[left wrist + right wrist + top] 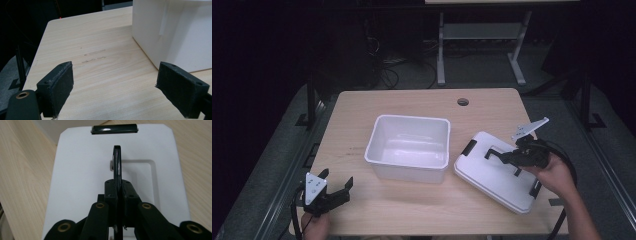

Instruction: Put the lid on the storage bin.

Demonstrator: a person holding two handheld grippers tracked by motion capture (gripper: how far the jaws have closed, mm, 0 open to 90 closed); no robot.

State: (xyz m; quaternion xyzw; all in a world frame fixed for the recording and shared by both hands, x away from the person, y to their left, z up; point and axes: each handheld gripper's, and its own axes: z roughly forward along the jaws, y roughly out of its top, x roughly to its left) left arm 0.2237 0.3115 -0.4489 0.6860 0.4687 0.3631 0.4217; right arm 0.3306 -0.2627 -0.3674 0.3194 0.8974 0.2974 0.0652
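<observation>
Room: dark, with desk legs and cables on the grey floor beyond.
Desk (362,107): pale wood, with a round cable hole (463,102) near its far edge at 12 o'clock.
Bin (387,150): white, open-topped, upright at the middle of the desk; in the left gripper view its side wall (175,32) stands at 1 o'clock from the fingers.
Lid (482,175): white, at 3 o'clock from the bin and just beside it, skewed to the desk's edges, with black clips (469,147) at its ends.
Handle (117,162): black, thin, standing up on edge from the recess in the middle of the lid.
Right gripper (507,159): over the lid at 3 o'clock on the desk, held by a hand (557,175) coming in from 5 o'clock.
Right fingers (111,191): pressed together, pinching the handle between the pads.
Left gripper (334,186): near the desk's front edge at 7 o'clock, well apart from the bin.
Left fingers (61,82): spread wide, with bare desk between them, holding and touching nothing.
</observation>
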